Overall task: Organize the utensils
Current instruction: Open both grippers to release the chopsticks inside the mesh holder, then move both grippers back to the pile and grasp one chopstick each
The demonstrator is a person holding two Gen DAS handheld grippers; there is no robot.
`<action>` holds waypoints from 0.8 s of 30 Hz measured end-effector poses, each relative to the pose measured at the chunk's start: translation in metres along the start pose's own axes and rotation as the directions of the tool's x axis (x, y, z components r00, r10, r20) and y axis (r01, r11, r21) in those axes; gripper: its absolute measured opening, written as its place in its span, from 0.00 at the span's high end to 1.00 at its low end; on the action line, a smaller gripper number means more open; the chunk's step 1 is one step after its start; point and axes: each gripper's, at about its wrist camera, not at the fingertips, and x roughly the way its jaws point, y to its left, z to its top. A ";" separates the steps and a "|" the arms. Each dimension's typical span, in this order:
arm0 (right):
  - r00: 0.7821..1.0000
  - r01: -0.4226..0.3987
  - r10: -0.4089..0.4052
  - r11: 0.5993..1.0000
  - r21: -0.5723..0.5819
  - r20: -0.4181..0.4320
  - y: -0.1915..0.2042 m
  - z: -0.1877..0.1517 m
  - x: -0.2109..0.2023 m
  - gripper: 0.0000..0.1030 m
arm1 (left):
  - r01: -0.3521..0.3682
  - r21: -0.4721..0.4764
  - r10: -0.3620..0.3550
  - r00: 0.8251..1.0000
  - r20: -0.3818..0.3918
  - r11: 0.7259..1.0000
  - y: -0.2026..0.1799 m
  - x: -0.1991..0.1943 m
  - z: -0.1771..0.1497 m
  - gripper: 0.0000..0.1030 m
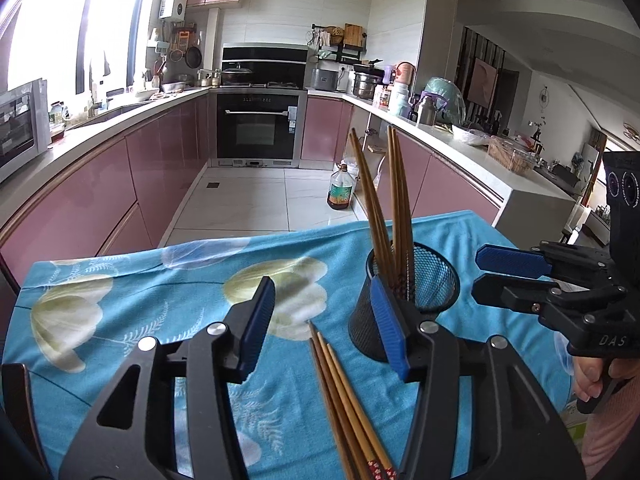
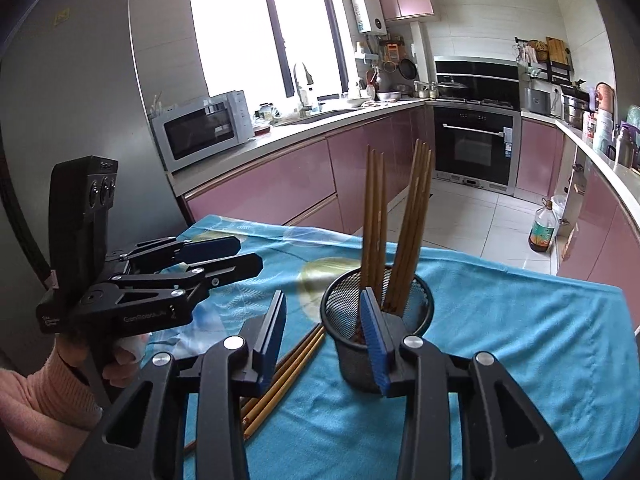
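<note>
A black mesh holder (image 1: pixel 404 304) (image 2: pixel 376 320) stands on the blue flowered cloth (image 1: pixel 160 292) (image 2: pixel 520 340) with several wooden chopsticks (image 1: pixel 384 208) (image 2: pixel 400 220) upright in it. Three more chopsticks (image 1: pixel 344 400) (image 2: pixel 280 384) lie flat on the cloth beside it. My left gripper (image 1: pixel 324 324) is open and empty, above the loose chopsticks, its right finger against the holder. It also shows in the right wrist view (image 2: pixel 246 254). My right gripper (image 2: pixel 326 332) is open and empty, just short of the holder. It also shows in the left wrist view (image 1: pixel 478 272).
Pink kitchen cabinets (image 1: pixel 100 192) and counters line both sides. An oven (image 1: pixel 258 124) is at the back. An oil bottle (image 1: pixel 342 188) stands on the tiled floor. A microwave (image 2: pixel 200 128) sits on the left counter. The table's far edge (image 1: pixel 240 240) is close behind the holder.
</note>
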 end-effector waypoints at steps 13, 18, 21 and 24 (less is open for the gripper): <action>0.981 -0.065 0.078 0.995 0.076 -0.178 0.020 -0.057 0.044 0.65 | -0.071 -0.034 0.067 0.992 -0.111 0.997 0.020 -0.001 -0.058 0.45; 0.971 -0.044 0.064 0.995 0.092 -0.228 0.026 -0.074 0.058 0.65 | -0.083 -0.012 0.080 0.984 -0.159 0.996 0.018 0.003 -0.077 0.45; 0.967 -0.037 0.060 0.995 0.096 -0.248 0.029 -0.081 0.064 0.65 | -0.071 -0.008 0.069 0.980 -0.185 0.997 0.018 0.005 -0.085 0.45; 0.964 -0.032 0.055 0.995 0.094 -0.259 0.031 -0.086 0.067 0.65 | -0.077 0.004 0.076 0.977 -0.200 0.997 0.017 0.005 -0.093 0.44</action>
